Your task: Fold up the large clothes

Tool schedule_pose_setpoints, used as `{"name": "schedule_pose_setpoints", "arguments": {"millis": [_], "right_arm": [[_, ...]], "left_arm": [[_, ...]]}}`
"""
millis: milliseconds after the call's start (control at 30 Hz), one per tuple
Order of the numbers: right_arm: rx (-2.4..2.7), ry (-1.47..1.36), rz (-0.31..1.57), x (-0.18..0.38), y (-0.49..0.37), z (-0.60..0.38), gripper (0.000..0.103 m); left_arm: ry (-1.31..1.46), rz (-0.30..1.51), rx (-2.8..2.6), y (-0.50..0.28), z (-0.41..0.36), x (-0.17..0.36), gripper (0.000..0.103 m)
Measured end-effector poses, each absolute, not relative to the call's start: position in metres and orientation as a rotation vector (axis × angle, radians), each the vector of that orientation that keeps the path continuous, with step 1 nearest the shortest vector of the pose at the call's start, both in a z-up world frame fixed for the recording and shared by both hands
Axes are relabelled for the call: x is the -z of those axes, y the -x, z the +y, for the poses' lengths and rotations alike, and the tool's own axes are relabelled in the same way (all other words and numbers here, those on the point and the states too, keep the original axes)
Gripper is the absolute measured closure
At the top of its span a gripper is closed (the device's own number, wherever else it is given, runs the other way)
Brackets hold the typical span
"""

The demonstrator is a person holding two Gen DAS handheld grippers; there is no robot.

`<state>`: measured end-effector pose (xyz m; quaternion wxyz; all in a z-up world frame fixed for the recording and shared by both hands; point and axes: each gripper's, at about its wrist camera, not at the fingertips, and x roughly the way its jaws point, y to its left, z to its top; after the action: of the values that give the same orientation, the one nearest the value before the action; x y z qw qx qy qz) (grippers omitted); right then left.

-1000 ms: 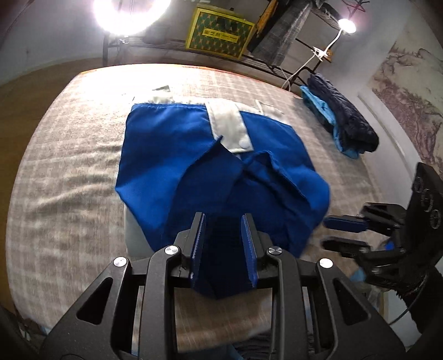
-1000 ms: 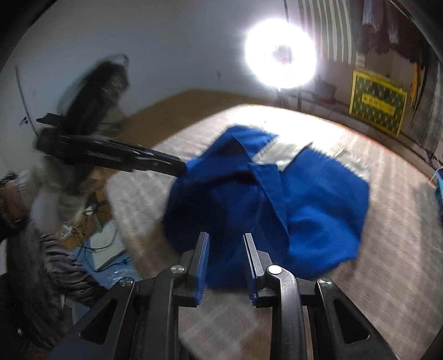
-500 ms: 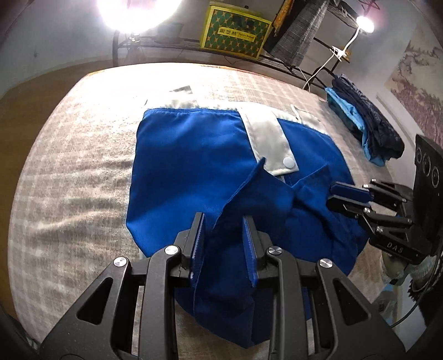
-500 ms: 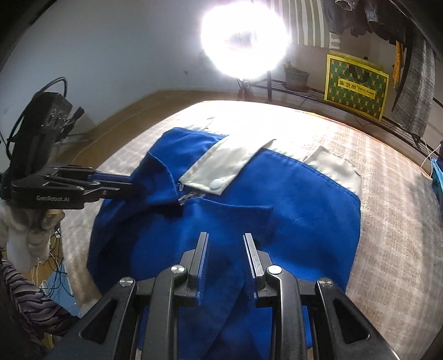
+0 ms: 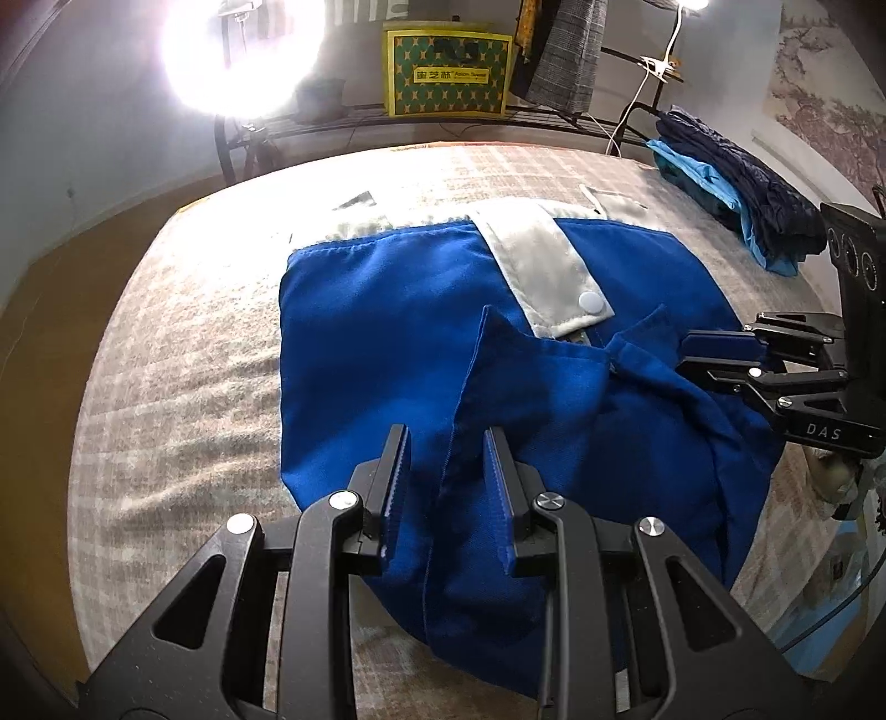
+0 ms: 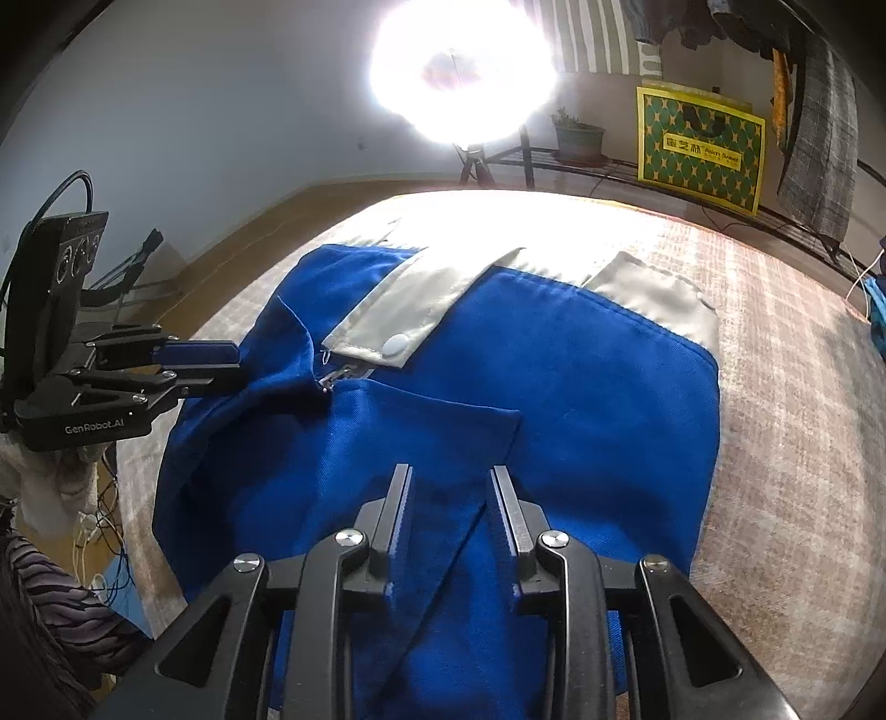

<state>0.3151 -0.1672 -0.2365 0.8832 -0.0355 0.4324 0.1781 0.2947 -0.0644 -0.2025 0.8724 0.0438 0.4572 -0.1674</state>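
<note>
A blue garment (image 5: 387, 332) with a pale grey snap placket (image 5: 542, 260) lies folded on the plaid bed cover (image 5: 183, 360). My left gripper (image 5: 444, 443) is low over its near edge, shut on a raised fold of blue cloth. From the right wrist view the same gripper (image 6: 241, 365) pinches the garment's (image 6: 581, 376) left corner. My right gripper (image 6: 449, 476) sits on the near edge with blue cloth between its fingers, and its jaws are opening. In the left wrist view the right gripper (image 5: 684, 357) still meets the cloth's right side.
Folded dark and light-blue clothes (image 5: 736, 183) are stacked at the bed's far right. Behind the bed stand a rack with a yellow-green box (image 5: 448, 72) and a glaring ring light (image 5: 238, 50). A person's striped sleeve (image 6: 44, 609) is at lower left.
Both grippers came forward and down over the garment, carrying its near part onto the rest. The cloth now lies flatter, and the right gripper's motion blur is gone.
</note>
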Motion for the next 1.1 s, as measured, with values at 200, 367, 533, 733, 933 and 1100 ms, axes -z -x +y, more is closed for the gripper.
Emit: {"name": "schedule_pose_setpoints", "arguments": {"millis": [200, 367, 533, 733, 933, 1100], "right_arm": [[-0.367, 0.089, 0.901, 0.241, -0.318, -0.166, 0.073], [-0.338, 0.134, 0.903, 0.259, -0.320, -0.160, 0.072], [-0.366, 0.105, 0.961, 0.245, -0.327, -0.165, 0.073], [-0.396, 0.039, 0.845, 0.201, -0.346, -0.175, 0.072], [-0.364, 0.085, 0.856, 0.208, -0.407, -0.154, 0.071], [-0.323, 0.101, 0.927, 0.236, -0.435, -0.154, 0.072]], "left_arm": [[-0.083, 0.962, 0.348, -0.306, -0.059, 0.216, 0.073], [0.013, 0.994, 0.379, -0.322, -0.046, 0.240, 0.064], [0.116, 1.013, 0.389, -0.330, -0.031, 0.219, 0.064], [0.172, 0.895, 0.377, -0.364, -0.025, 0.175, 0.064], [0.070, 0.911, 0.340, -0.423, -0.049, 0.192, 0.064], [0.066, 0.940, 0.347, -0.445, -0.044, 0.224, 0.064]]}}
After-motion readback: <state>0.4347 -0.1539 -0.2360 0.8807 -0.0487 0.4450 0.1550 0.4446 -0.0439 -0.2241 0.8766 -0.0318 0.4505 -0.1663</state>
